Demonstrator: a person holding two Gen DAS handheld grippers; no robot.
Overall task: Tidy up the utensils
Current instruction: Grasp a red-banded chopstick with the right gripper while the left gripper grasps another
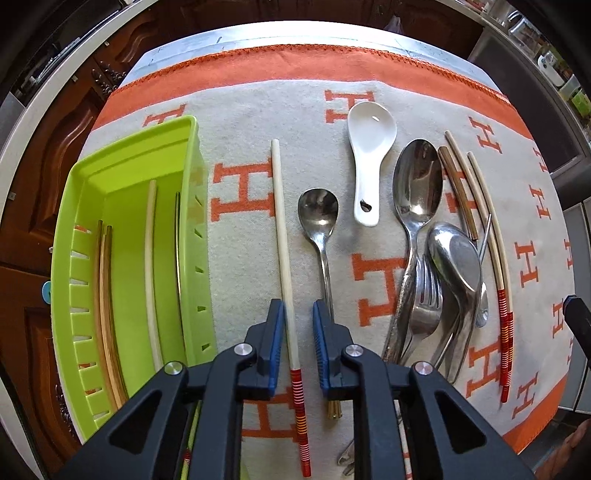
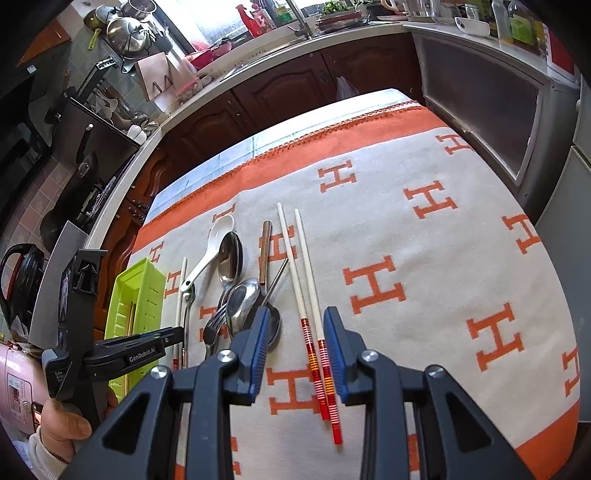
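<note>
Fingers of "GenRobot.AI" left gripper straddle chopstick, right fingers parted, empty.

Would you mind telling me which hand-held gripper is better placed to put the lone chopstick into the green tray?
Left. The left hand-held gripper already straddles the lone chopstick, right beside the green tray.

Home kitchen; dark carved wooden cabinets under pale counter; steel pots stacked by sunlit window.
</note>
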